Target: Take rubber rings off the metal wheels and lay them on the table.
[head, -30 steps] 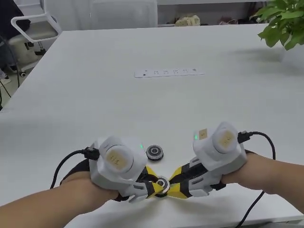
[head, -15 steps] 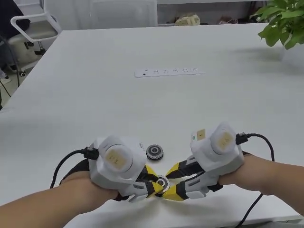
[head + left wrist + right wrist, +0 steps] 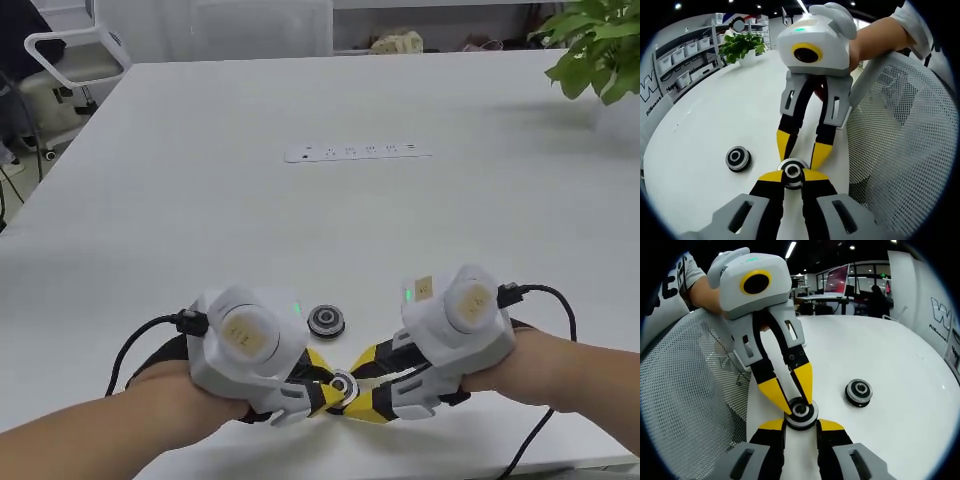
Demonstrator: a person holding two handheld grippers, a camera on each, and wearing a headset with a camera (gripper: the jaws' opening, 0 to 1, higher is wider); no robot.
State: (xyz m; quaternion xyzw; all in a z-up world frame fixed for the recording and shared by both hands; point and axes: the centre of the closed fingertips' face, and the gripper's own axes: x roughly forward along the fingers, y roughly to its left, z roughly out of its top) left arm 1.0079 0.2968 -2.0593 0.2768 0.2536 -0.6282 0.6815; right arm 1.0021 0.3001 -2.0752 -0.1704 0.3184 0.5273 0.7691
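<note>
Small metal wheel with black rubber ring [image 3: 341, 385] pinched by both left gripper [image 3: 792, 176] and right gripper [image 3: 801, 424], likely for peeling.

A loose wheel [image 3: 325, 320] sits just past my fingers [image 3: 320, 362]; beyond it, bare bench [image 3: 200, 220] reaches the power strip [image 3: 357, 153].
</note>
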